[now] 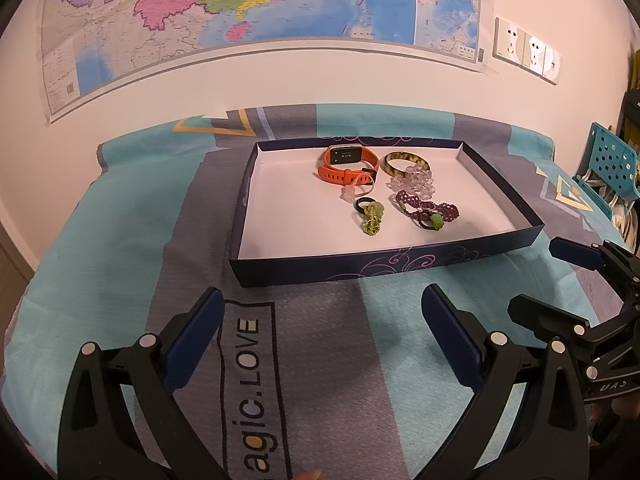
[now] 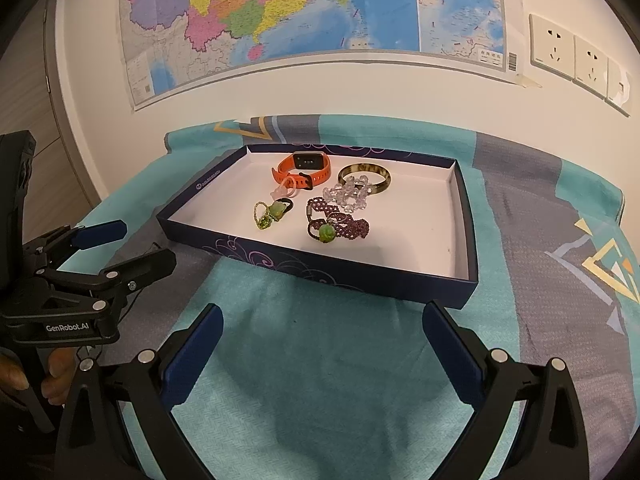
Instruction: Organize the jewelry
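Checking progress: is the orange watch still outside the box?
No, the orange watch lies inside the box, near its far wall.

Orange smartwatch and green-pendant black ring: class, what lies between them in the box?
A clear pink ring lies between the orange smartwatch and green-pendant black ring, in both views.

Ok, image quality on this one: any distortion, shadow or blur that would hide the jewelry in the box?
Left wrist view: strong fisheye bending, the map edge curves, corners vignette black; the jewelry is sharp, and the open left hand-held gripper shadows only the cloth. Right wrist view: same warping, dim warm light, soft shadow along the box front; the orange watch and clear beads stay legible.
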`<act>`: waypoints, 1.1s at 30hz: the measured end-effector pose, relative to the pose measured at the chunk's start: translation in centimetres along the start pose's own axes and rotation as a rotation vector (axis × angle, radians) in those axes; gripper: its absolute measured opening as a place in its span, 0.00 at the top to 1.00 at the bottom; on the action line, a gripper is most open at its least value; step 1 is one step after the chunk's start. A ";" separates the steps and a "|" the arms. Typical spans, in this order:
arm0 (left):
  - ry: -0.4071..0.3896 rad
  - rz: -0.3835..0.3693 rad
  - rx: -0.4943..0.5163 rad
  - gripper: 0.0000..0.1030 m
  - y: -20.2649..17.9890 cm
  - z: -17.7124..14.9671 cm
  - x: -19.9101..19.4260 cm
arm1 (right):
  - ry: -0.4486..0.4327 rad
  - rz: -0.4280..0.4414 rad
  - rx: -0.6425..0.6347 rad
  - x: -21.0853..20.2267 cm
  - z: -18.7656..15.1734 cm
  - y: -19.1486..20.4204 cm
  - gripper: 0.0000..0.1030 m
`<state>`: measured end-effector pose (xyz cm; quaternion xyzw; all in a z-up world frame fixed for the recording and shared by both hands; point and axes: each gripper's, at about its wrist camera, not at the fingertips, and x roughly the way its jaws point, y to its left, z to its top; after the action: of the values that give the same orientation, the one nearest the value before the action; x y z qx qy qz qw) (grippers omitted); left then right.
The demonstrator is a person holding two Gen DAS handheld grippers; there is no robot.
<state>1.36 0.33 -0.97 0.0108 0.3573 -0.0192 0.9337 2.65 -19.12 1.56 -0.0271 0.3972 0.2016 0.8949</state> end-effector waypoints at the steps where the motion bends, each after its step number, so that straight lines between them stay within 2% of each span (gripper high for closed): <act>1: 0.001 0.001 0.000 0.05 0.0 0.0 0.0 | 0.000 0.000 0.000 0.0 -0.1 0.0 0.06; 33: 0.015 -0.001 0.012 0.05 -0.6 0.0 0.3 | -0.001 -0.002 0.008 0.1 0.0 -0.6 0.06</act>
<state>1.59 -0.24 -1.19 0.0165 0.3640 -0.0215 0.9310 2.94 -19.64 1.45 -0.0238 0.3973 0.1990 0.8955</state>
